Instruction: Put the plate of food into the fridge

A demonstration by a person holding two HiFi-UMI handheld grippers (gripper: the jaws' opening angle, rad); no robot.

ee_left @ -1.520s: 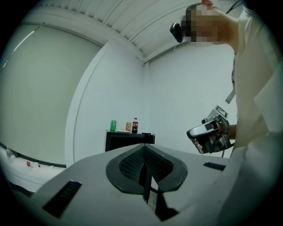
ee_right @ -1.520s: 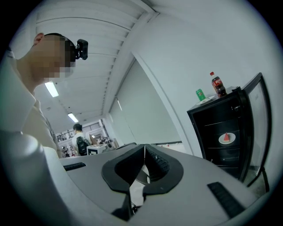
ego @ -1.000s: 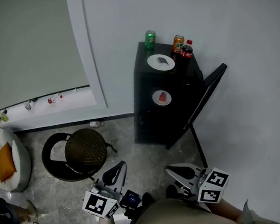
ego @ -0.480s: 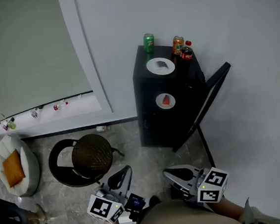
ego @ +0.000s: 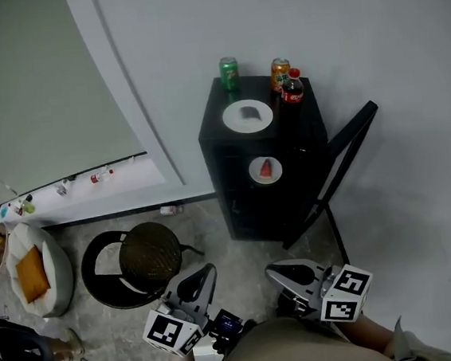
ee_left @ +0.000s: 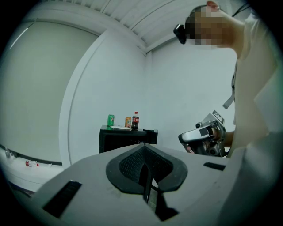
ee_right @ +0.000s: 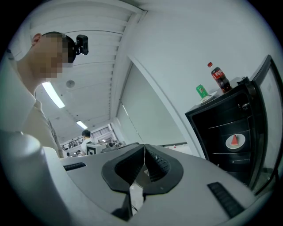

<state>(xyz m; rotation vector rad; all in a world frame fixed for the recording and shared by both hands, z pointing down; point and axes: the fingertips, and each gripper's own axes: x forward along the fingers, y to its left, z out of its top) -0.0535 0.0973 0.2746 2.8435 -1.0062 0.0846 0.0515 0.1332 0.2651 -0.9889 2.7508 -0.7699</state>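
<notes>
Against the wall [ego: 329, 20], fridge [ego: 236, 192] looms slightly larger — plate [ego: 247, 116] still on top.

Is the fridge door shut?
No, the fridge door stands swung open, showing a plate on a shelf inside.

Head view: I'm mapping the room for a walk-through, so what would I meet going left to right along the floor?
white beanbag → round dark chair → black fridge → open door

Left claw [ego: 195, 286] jaws closed, empty, held level; right claw [ego: 287, 275] same, beside it.
</notes>
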